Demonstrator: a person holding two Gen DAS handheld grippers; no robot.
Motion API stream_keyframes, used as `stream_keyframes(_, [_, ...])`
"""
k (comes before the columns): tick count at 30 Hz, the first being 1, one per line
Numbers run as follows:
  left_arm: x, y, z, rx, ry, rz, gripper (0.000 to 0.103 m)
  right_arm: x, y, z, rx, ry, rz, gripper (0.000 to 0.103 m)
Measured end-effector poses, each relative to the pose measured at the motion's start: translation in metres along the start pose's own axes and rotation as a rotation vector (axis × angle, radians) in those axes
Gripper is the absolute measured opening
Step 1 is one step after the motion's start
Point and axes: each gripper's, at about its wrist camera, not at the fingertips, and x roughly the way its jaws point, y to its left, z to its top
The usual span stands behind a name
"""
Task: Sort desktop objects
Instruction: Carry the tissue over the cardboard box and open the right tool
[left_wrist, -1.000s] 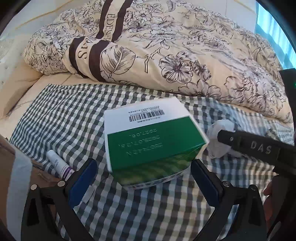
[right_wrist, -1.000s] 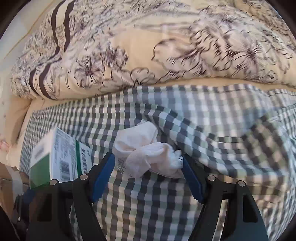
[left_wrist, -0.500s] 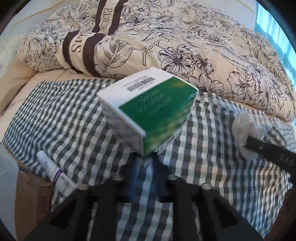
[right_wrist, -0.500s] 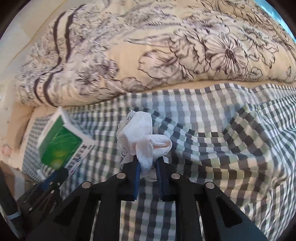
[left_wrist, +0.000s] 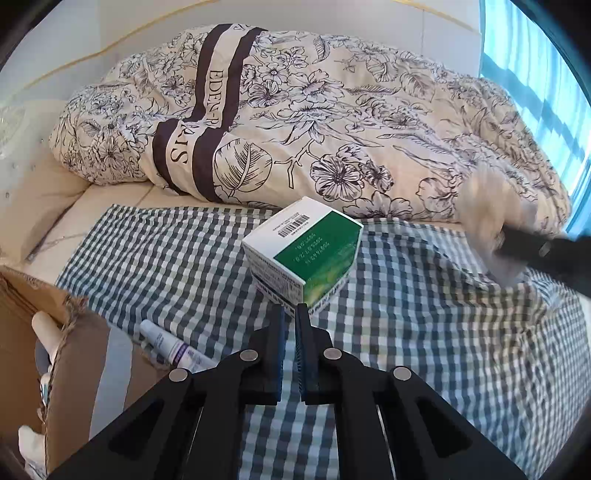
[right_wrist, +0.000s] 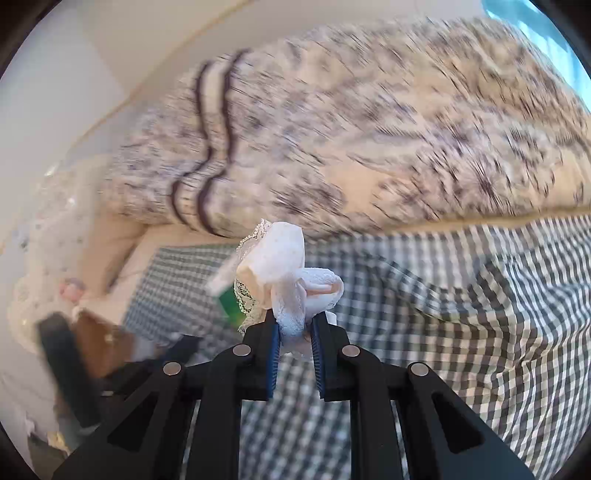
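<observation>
Only the left view shows the green box (left_wrist: 306, 254) resting at twelve o'clock off the left tool (left_wrist: 290, 317), closed and empty; tube (left_wrist: 173, 345) and cardboard box (left_wrist: 55, 369) lie at nine; right tool (right_wrist: 293, 328) pinches a white lace cloth (right_wrist: 284, 273), raised and hiding the box.

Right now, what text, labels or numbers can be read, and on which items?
"EDEN-" and "RIS": brown band on the floral duvet, middle letters lost in a fold.
Green-and-white box: barcode and inverted date digits, too small to read.
White tube: label print unreadable.
Right wrist view: blurred, no text.
</observation>
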Motion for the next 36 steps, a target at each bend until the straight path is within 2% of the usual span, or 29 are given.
stream_keyframes(2, [-0.004, 0.003, -0.006, -0.015, 0.016, 0.001, 0.007, -0.017, 0.016, 0.000, -0.029, -0.019, 0.027, 0.015])
stream_keyframes(4, [-0.009, 0.005, -0.016, -0.027, 0.046, 0.009, 0.015, -0.037, 0.035, -0.005, -0.058, -0.034, 0.061, 0.015])
stream_keyframes(5, [-0.011, 0.006, -0.024, -0.041, 0.062, 0.012, 0.028, -0.045, 0.044, -0.007, -0.077, -0.035, 0.080, 0.015])
stream_keyframes(6, [-0.014, 0.008, -0.032, -0.056, 0.070, 0.016, 0.054, -0.051, 0.055, -0.009, -0.091, -0.037, 0.100, 0.015])
stream_keyframes(8, [-0.020, 0.010, -0.051, -0.081, 0.075, 0.019, 0.074, -0.063, 0.084, -0.015, -0.132, -0.028, 0.140, 0.015])
stream_keyframes(12, [-0.025, 0.010, -0.088, -0.071, 0.122, 0.019, 0.076, -0.064, 0.146, -0.040, -0.234, 0.022, 0.216, 0.015])
stream_keyframes(14, [-0.024, 0.011, -0.103, -0.060, 0.166, 0.017, 0.079, -0.056, 0.180, -0.058, -0.279, 0.066, 0.249, 0.015])
stream_keyframes(17, [-0.025, 0.013, -0.121, -0.038, 0.192, 0.017, 0.079, -0.039, 0.226, -0.088, -0.337, 0.131, 0.277, 0.015])
stream_keyframes(20, [-0.029, 0.015, -0.134, -0.003, 0.206, 0.009, 0.080, -0.021, 0.259, -0.114, -0.377, 0.182, 0.286, 0.016])
stream_keyframes(23, [-0.036, 0.022, -0.142, 0.007, 0.201, -0.002, 0.080, -0.009, 0.273, -0.125, -0.381, 0.203, 0.269, 0.019])
stream_keyframes(24, [-0.037, 0.025, -0.144, 0.011, 0.201, -0.008, 0.080, -0.006, 0.278, -0.128, -0.385, 0.206, 0.257, 0.024])
stream_keyframes(25, [-0.039, 0.028, -0.146, 0.014, 0.202, -0.011, 0.080, -0.003, 0.281, -0.129, -0.392, 0.207, 0.241, 0.045])
stream_keyframes(27, [-0.040, 0.035, -0.148, 0.004, 0.201, -0.010, 0.080, -0.003, 0.287, -0.131, -0.384, 0.171, 0.191, 0.074])
stream_keyframes(32, [-0.045, 0.046, -0.152, -0.019, 0.206, -0.027, 0.080, -0.016, 0.297, -0.129, -0.422, 0.115, 0.134, 0.074])
stream_keyframes(36, [-0.052, 0.044, -0.153, -0.023, 0.196, -0.019, 0.080, -0.033, 0.283, -0.118, -0.385, 0.089, 0.122, 0.074])
